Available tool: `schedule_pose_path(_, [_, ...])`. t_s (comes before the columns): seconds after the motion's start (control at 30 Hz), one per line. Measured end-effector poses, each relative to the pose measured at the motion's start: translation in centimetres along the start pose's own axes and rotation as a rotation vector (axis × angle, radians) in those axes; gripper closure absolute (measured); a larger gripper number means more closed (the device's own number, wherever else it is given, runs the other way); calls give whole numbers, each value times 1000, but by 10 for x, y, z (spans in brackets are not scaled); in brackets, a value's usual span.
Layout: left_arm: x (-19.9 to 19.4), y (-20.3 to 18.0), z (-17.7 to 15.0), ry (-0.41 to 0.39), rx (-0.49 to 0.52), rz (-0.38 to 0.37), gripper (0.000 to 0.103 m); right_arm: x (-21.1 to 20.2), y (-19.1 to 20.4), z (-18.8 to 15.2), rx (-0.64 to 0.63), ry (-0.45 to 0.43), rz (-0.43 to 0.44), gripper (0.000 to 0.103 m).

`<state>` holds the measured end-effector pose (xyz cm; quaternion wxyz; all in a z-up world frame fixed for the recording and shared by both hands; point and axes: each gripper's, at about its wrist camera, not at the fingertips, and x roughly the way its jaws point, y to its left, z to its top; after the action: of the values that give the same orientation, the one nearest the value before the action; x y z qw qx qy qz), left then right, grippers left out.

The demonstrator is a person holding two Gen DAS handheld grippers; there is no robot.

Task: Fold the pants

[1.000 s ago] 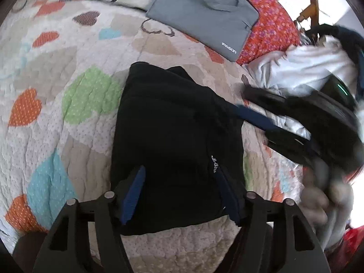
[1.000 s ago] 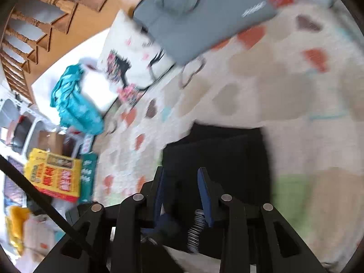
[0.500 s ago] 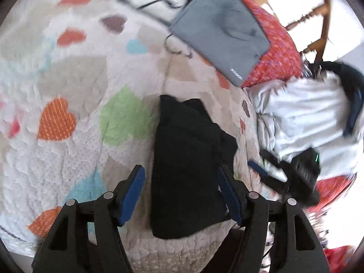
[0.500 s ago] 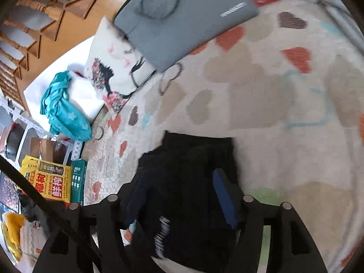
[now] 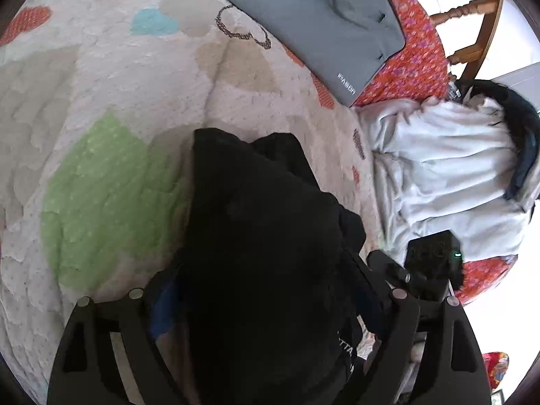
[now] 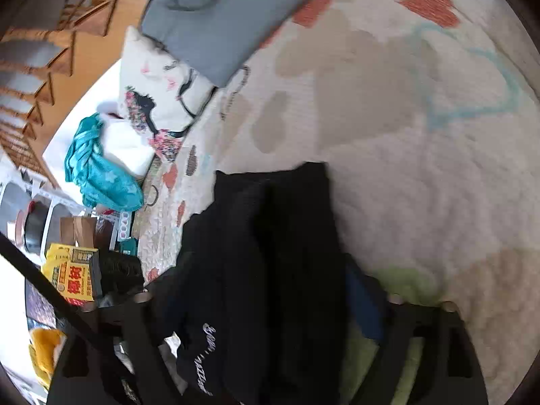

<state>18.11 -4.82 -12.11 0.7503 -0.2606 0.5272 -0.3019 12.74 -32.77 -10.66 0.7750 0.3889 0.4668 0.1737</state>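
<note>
- A pair of black pants (image 5: 260, 222) lies folded into a long, narrow bundle on a bed, on a pale quilt (image 5: 111, 77) patterned with coloured hearts.
- In the left wrist view, the left gripper (image 5: 263, 307) sits low over the near end of the pants, its two fingers spread wide on either side of the dark fabric. The cloth fills the gap between them; whether the fingers press on it cannot be told.
- A blue pad (image 5: 162, 314) shows on the inner face of the left-hand finger, beside the edge of the pants.
- The right gripper (image 5: 398, 270) appears at the right edge of that view, close to the pants, with a small green light on its body.
- In the right wrist view, the right gripper (image 6: 270, 330) also has its fingers wide apart, straddling the pants (image 6: 276, 263). White lettering on the fabric shows near the lower left.
- A grey laptop sleeve (image 5: 320, 20) lies at the far end of the bed, well apart from the pants.
- A rumpled white garment (image 5: 449, 175) lies to the right of the pants.
- A printed cushion (image 6: 162, 98) and a teal cloth (image 6: 98, 168) lie beyond the bed's edge in the right wrist view.
</note>
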Motion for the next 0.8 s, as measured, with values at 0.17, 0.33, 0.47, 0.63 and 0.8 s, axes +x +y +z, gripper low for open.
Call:
schedule_pose_path(0.17, [-11,-16,-8,6,59,42,65,14,27,-10,-79,63,-30,60])
schedule_pose_path(0.33, [-31,-20,6,-42,27,10,65,10,54,-1,-115,43,-10,68])
schedule_pose_path(0.47, [-36,-24,40,-74,20,14,65,12,75,25,-152,17,-7,68])
schedule_pose_path(0.63, [-12,-22,89,-82,45,138,59,38,81,66,-172,-5,-59,68])
schedule_pose_path(0.8, [17,-1,101,2,11,193,55,77,59,83,-209,21,-269,65])
